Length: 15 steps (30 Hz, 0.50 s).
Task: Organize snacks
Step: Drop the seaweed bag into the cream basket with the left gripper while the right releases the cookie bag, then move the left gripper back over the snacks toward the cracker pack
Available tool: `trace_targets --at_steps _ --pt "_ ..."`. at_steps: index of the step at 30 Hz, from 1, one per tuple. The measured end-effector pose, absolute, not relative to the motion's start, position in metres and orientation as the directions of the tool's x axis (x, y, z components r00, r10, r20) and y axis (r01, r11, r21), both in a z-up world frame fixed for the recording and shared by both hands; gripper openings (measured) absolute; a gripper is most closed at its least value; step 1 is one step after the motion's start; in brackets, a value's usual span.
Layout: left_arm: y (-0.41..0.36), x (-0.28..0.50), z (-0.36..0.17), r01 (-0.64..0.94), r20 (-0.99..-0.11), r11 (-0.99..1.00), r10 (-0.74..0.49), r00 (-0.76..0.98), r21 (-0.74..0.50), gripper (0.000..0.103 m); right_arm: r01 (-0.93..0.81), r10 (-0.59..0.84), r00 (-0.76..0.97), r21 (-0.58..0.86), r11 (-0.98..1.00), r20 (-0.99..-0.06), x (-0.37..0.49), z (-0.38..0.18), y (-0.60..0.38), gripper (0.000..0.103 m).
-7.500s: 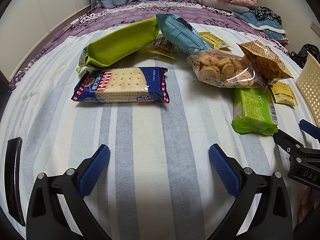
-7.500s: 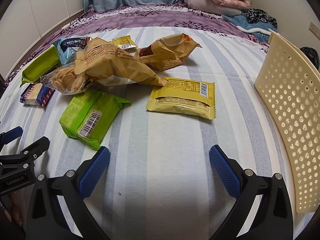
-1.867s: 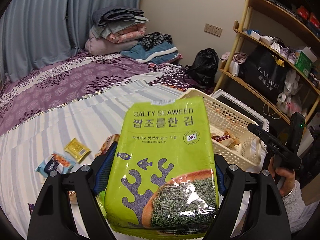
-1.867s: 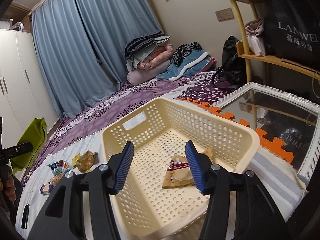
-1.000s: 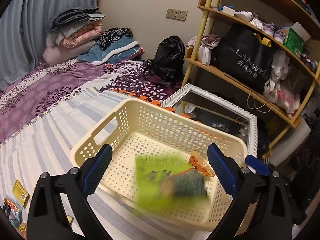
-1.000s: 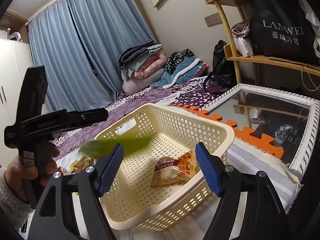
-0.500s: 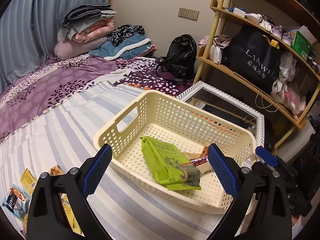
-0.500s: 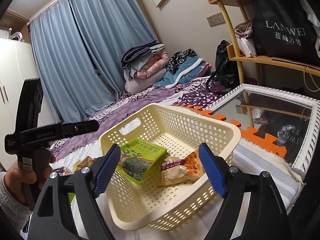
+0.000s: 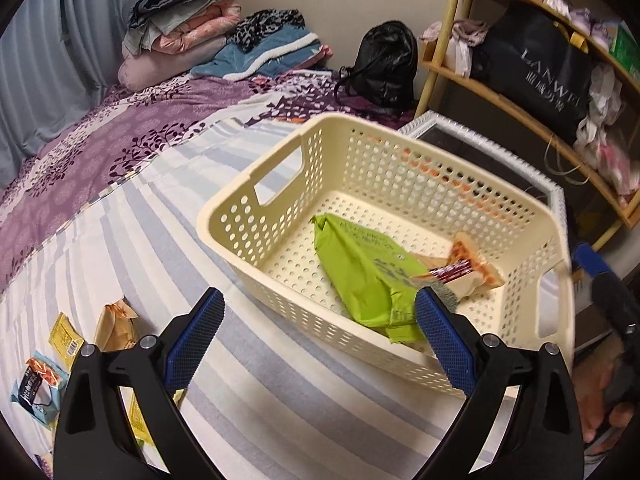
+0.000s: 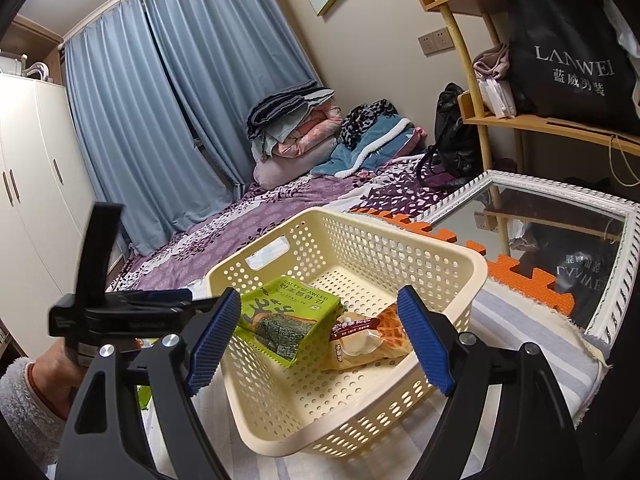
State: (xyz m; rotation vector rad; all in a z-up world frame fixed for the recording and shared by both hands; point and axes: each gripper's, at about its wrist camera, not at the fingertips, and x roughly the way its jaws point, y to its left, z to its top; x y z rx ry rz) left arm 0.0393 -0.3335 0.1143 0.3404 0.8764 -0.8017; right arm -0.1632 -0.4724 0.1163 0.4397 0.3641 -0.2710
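Now the green seaweed snack bag (image 9: 368,276) lies inside the cream perforated plastic basket (image 9: 256,220), beside a waffle packet (image 9: 464,268); a second ago it was falling. Both the left gripper (image 9: 316,332) and the right gripper (image 10: 320,332) are wide apart, empty. More snacks (image 9: 80,344) wait far left, partly cut off

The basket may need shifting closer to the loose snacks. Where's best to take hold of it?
Grip the basket at the cut-out handle slot in its end wall, coming from outside on the purple-bedspread side; the slot lets one finger hook under the rim. This is a judgement.
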Motion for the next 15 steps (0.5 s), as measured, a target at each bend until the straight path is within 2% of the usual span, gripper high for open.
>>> trace_targets --at_steps 3,9,15 --pt "-0.342 0.043 0.107 0.733 -0.808 0.680 -0.433 0.399 -0.003 0.098 0.341 -0.186 0.900 0.370 0.864 -0.395 -0.167 0.117 -0.475 0.080" --pt "-0.341 0.056 0.112 0.684 -0.808 0.730 -0.401 0.431 0.004 0.099 0.348 -0.191 0.898 0.373 0.860 -0.396 -0.171 0.118 -0.478 0.080" --pt "-0.334 0.046 0.125 0.697 -0.788 0.716 -0.452 0.419 -0.039 0.099 0.326 -0.173 0.903 0.368 0.871 -0.393 -0.169 0.121 -0.468 0.080"
